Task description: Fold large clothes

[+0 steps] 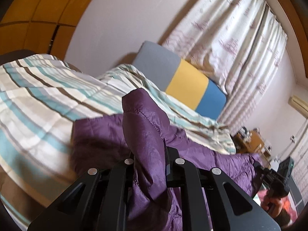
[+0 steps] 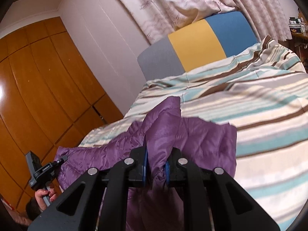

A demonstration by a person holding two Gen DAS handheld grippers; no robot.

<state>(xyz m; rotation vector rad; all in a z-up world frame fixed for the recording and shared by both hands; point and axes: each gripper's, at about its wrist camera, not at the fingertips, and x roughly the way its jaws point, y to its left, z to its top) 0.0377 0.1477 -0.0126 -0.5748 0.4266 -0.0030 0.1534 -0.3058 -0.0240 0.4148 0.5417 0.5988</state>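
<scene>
A purple quilted jacket [image 1: 107,134] hangs stretched between my two grippers above the striped bed. My left gripper [image 1: 149,157] is shut on a bunched fold of the jacket, which stands up between its jaws. My right gripper [image 2: 156,163] is shut on the jacket's other edge [image 2: 163,127], with fabric pinched between its blue pads [image 2: 144,163]. The right gripper also shows at the far right of the left wrist view [image 1: 273,175]. The left gripper shows at the lower left of the right wrist view [image 2: 44,171].
A bed with a striped teal, cream and brown duvet [image 2: 250,104] lies beneath. A grey, yellow and blue headboard [image 2: 196,40] stands against patterned curtains [image 1: 227,30]. Wooden wardrobe doors [image 2: 34,88] are on the left. A wooden desk with clutter [image 1: 248,140] stands far right.
</scene>
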